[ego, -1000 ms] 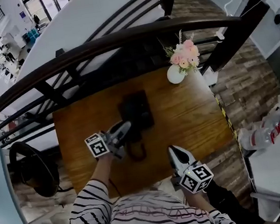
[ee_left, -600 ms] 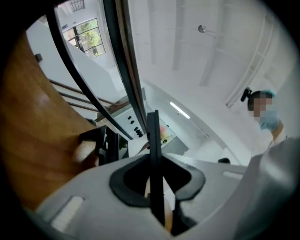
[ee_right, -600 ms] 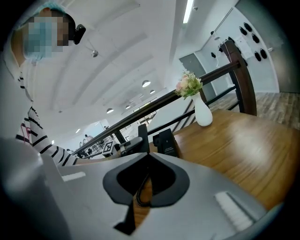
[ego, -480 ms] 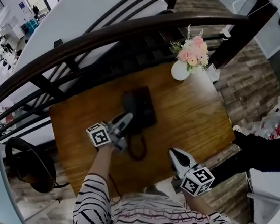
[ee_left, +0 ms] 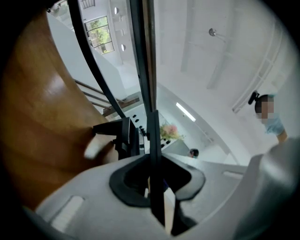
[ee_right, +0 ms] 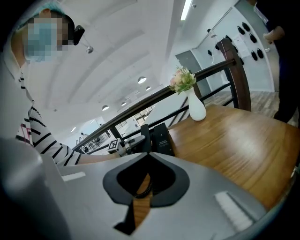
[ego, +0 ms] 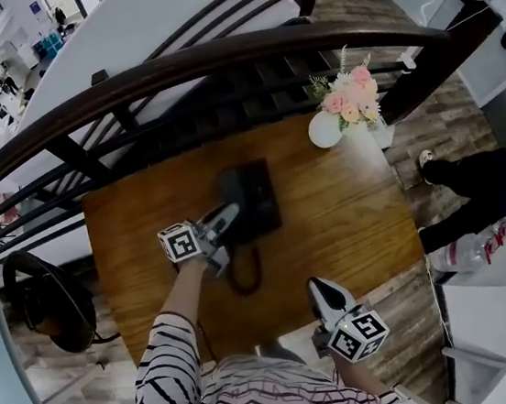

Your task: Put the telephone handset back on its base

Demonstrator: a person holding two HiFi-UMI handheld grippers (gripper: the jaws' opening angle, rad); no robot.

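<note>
**Handset gripped over the left side of its base**

Handset (ego: 233, 188) and base (ego: 262, 197) sat together near the middle of the wooden tabletop (ego: 357, 220). The left tool (ego: 223, 219) was clamped on the handset, its jaws drawn in close with the dark body pinched between them. From the head view the handset lay over the left part of the black base. Whether it was fully seated could not be told. The coiled cord (ego: 245, 279) looped on the wood just in front of the base, towards the person.

The right tool (ego: 317, 284) hovered at the near edge of the tabletop, well apart from the telephone. Its jaws stood close, with only a narrow slit between them. Nothing was in that slit; the wood and a bit of the cord showed through it.

At the far right corner a white vase (ego: 325, 130) held pink flowers (ego: 352, 98), well clear of the base. A dark curved railing (ego: 216, 63) ran behind the tabletop. The person wore a striped sleeve (ego: 168, 365). Another person's legs (ego: 472, 179) showed on the floor to the right.
</note>
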